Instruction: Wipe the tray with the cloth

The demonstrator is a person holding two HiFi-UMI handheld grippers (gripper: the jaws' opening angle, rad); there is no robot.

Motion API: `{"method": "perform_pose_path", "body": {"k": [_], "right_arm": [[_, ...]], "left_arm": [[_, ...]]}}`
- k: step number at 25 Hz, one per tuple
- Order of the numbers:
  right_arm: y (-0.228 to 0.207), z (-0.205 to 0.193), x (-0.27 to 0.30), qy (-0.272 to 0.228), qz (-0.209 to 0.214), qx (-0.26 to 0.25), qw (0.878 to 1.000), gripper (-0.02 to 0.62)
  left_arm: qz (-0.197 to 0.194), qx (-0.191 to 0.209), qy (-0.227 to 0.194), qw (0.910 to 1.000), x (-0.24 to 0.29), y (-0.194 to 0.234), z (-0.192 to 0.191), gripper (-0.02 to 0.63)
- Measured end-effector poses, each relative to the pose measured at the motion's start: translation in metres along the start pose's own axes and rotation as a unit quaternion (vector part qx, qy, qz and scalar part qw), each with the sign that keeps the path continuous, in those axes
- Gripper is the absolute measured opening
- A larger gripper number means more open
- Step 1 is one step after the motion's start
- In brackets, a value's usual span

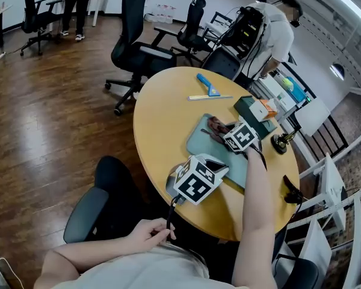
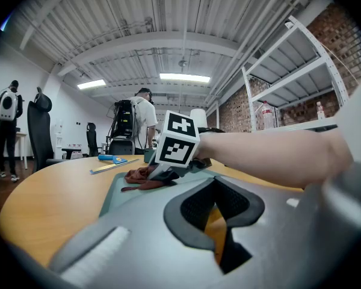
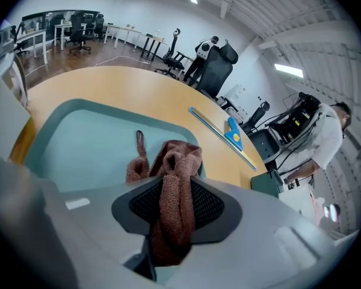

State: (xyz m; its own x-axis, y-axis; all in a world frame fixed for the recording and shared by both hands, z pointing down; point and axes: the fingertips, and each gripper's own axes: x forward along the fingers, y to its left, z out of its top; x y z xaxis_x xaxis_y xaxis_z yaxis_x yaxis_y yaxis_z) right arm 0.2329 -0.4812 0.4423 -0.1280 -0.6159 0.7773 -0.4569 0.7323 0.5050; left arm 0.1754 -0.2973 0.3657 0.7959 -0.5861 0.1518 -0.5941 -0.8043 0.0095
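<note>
While the reddish-brown terry cloth is clamped in the right gripper, pale-green plastic tray directly beneath, wiping is judged barely begun; left gripper is seen closed, empty.

An open office, half workroom: black swivel chairs stand about on a wood floor around a round table, with rows of desks along the white wall. Strip lights hang under a bare ribbed ceiling, and metal shelves line a brick wall.
</note>
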Motion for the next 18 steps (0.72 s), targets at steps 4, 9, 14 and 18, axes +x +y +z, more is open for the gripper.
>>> {"method": "perform_pose_path", "body": {"k": [4, 9, 14, 18], "right_arm": [[0.002, 0.023, 0.01, -0.031, 0.004, 0.009, 0.999, 0.115], [0.011, 0.034, 0.014, -0.03, 0.015, 0.002, 0.999, 0.115], [0.044, 0.045, -0.007, -0.056, 0.048, -0.006, 0.997, 0.115], [0.079, 0.05, -0.026, -0.072, 0.085, -0.034, 0.993, 0.117]], "left_arm": [[0.0, 0.0, 0.0, 1.0, 0.001, 0.0, -0.001, 0.001], [-0.001, -0.002, 0.0, 1.0, 0.0, 0.0, 0.0, 0.001], [-0.001, -0.002, 0.0, 1.0, -0.005, 0.004, 0.0, 0.001], [-0.001, -0.003, -0.001, 1.0, -0.005, 0.005, -0.002, 0.001]]}}
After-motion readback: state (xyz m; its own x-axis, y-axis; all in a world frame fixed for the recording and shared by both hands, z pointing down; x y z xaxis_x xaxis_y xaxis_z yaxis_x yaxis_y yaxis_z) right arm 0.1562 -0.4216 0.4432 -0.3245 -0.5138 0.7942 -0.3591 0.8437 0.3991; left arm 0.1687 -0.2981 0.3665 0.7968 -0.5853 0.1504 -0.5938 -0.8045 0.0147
